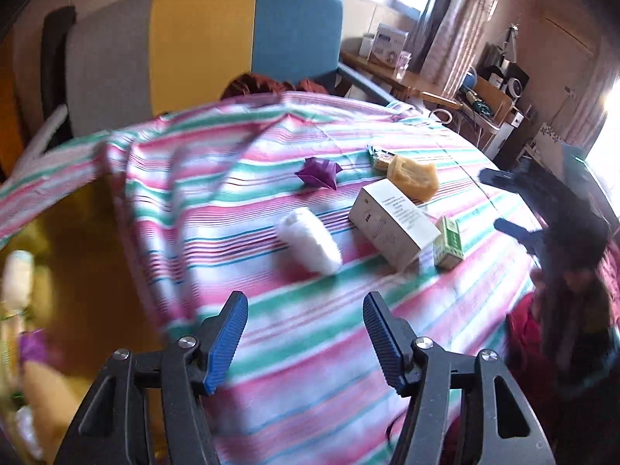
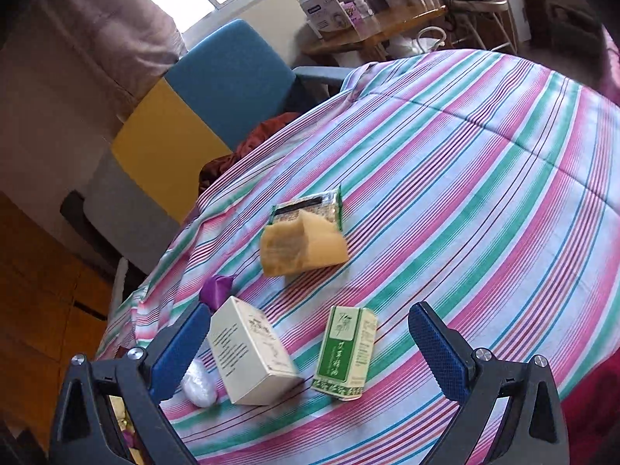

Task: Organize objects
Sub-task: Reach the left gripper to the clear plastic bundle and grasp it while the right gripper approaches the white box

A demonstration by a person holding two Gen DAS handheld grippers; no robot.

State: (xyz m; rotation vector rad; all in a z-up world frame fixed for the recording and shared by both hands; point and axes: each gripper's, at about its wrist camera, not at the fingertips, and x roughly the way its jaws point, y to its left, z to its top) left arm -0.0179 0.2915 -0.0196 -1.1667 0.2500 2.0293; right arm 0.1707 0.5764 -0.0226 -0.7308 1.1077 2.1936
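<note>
A striped cloth (image 1: pixel 240 201) covers the surface. On it lie a white fluffy roll (image 1: pixel 308 246), a white carton (image 1: pixel 395 224), a small green box (image 1: pixel 449 242), a tan block (image 1: pixel 412 176) resting on a green-edged packet (image 1: pixel 378 155), and a purple folded-paper piece (image 1: pixel 317 174). My left gripper (image 1: pixel 306 321) hangs open and empty, short of the roll. My right gripper (image 2: pixel 310 310) is open wide above the white carton (image 2: pixel 248 352) and green box (image 2: pixel 345 352), with neither pad pressing on them. It also shows in the left wrist view, as the right gripper (image 1: pixel 507 203) beside the green box.
A sofa back with grey, yellow and blue panels (image 1: pixel 201 38) stands behind the far edge, with a rust-red cloth (image 1: pixel 271 83) against it. A wooden desk (image 1: pixel 407 77) with boxes is at the back right. Wooden floor (image 2: pixel 35 290) lies off the left edge.
</note>
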